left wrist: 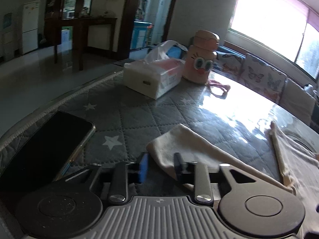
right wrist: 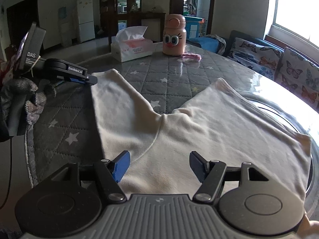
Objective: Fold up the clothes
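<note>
A cream pair of shorts (right wrist: 179,123) lies flat on the grey star-quilted table (right wrist: 169,75), its two legs pointing away from me. My left gripper (left wrist: 161,166) sits at the outer corner of the left leg (left wrist: 185,145), and cloth runs between its narrow jaws. In the right wrist view the left gripper (right wrist: 93,80) looks pinched on that corner, held by a gloved hand (right wrist: 30,95). My right gripper (right wrist: 159,165) hovers open over the waist end, with nothing between its blue pads (right wrist: 121,166).
A dark phone (left wrist: 45,145) lies at the table's left edge. A tissue box (right wrist: 131,47) and a peach bottle with cartoon eyes (right wrist: 174,37) stand at the far side, a pink strap (right wrist: 190,56) beside them. Butterfly cushions (right wrist: 279,63) line the right.
</note>
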`<control>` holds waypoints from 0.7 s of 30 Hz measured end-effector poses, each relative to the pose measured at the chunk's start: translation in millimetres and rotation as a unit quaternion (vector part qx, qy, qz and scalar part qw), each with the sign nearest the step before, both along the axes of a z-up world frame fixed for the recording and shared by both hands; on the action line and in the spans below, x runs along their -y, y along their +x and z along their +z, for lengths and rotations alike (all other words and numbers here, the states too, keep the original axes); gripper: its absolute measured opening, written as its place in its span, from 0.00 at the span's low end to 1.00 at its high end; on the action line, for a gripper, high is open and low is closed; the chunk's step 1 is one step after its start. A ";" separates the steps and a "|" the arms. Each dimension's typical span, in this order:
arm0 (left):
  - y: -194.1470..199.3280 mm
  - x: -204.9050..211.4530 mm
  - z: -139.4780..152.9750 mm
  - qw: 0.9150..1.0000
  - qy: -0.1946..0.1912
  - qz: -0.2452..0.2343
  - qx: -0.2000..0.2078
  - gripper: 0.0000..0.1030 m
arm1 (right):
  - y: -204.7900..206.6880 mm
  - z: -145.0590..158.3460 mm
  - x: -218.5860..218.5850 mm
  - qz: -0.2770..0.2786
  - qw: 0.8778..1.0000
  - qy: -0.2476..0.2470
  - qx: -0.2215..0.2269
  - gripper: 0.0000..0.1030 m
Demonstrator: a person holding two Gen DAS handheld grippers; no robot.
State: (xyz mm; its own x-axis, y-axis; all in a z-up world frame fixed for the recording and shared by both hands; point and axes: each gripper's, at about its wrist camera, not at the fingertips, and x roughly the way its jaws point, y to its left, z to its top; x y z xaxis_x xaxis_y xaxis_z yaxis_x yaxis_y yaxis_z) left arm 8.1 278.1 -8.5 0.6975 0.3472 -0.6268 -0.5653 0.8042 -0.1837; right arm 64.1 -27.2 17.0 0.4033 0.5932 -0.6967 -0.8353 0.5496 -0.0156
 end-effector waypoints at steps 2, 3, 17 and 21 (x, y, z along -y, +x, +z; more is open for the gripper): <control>3.0 -1.3 -0.3 1.000 0.003 0.005 0.000 0.07 | 0.7 1.7 4.9 -0.006 1.000 0.003 0.001 0.66; 4.5 -1.9 -0.5 1.000 0.004 0.008 -0.001 0.05 | 1.0 2.7 7.3 -0.008 1.000 0.005 0.002 0.66; 1.4 119.0 79.5 0.971 0.026 -0.199 0.128 0.04 | 25.4 24.1 82.2 -0.110 0.992 0.063 -0.006 0.64; 6.6 164.7 81.0 0.947 0.009 -0.284 0.147 0.04 | 33.0 26.4 103.3 -0.137 0.987 0.077 -0.012 0.64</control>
State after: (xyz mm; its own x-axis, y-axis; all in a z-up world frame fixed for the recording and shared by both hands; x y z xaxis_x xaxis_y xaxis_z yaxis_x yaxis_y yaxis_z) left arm 14.7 113.4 72.5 0.9188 -0.1276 -0.3735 0.0326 0.9676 -0.2504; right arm 97.1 -130.5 43.4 0.5482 0.5638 -0.6177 -0.6540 0.7494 0.1034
